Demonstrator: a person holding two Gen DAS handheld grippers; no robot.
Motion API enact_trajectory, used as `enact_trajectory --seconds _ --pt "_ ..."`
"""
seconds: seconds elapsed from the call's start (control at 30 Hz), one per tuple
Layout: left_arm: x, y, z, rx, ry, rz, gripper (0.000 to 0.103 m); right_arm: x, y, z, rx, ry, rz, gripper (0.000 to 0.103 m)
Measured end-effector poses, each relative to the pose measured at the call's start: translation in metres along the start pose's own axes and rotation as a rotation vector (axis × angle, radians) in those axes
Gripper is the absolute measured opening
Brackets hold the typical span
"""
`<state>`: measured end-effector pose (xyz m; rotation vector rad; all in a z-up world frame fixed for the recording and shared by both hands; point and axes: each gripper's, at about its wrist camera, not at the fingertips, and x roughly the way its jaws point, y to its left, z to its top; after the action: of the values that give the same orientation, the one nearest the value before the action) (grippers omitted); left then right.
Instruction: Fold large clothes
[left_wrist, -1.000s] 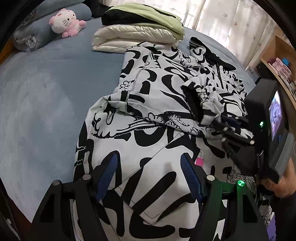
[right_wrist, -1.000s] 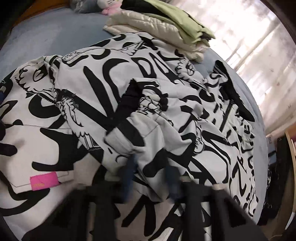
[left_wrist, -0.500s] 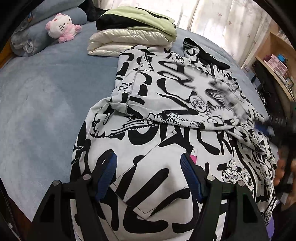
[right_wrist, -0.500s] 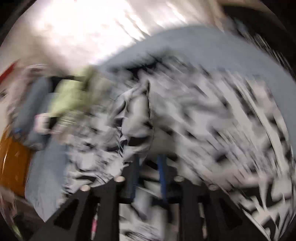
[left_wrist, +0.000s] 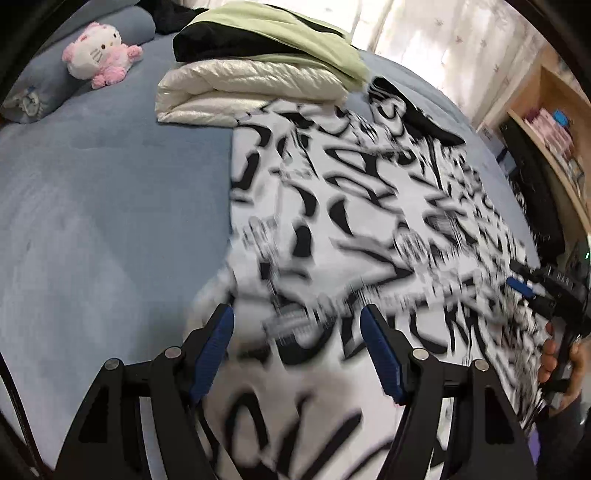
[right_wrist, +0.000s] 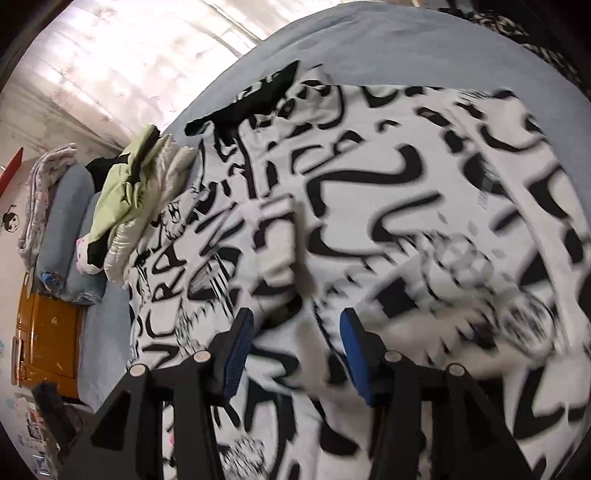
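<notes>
A large white garment with a black graffiti print (left_wrist: 362, 229) lies spread on the blue bed (left_wrist: 110, 206); it also fills the right wrist view (right_wrist: 388, 206). My left gripper (left_wrist: 297, 332) is open and empty just above the garment's near part. My right gripper (right_wrist: 295, 332) is open and empty over the cloth, with a fold of sleeve lying just ahead of its fingers. The right gripper also shows at the right edge of the left wrist view (left_wrist: 524, 288), held in a hand. Both views are motion-blurred.
A stack of folded clothes, cream under green and black (left_wrist: 258, 70), sits at the garment's far end. A pink and white plush toy (left_wrist: 98, 55) leans on blue pillows (right_wrist: 70, 206). A wooden shelf (left_wrist: 554, 122) stands to the right, and an orange cabinet (right_wrist: 48, 332) is beside the bed.
The right gripper let go of the sleeve cuff it held and swung out to the garment's right side, now open. The left gripper moved forward over the garment.
</notes>
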<state>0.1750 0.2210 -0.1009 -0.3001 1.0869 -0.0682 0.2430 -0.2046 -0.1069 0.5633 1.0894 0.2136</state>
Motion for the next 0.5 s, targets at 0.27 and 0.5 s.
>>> enact_trajectory --seconds 0.27,0.5 --pt "0.059 0.048 0.091 -0.044 0.008 0.043 0.069 0.055 0.008 0.043 -0.013 0.069 0.039 0.049" --pt "0.129 0.071 0.134 -0.092 0.070 -0.027 0.072 0.084 0.013 0.053 -0.053 0.089 0.055 0.049"
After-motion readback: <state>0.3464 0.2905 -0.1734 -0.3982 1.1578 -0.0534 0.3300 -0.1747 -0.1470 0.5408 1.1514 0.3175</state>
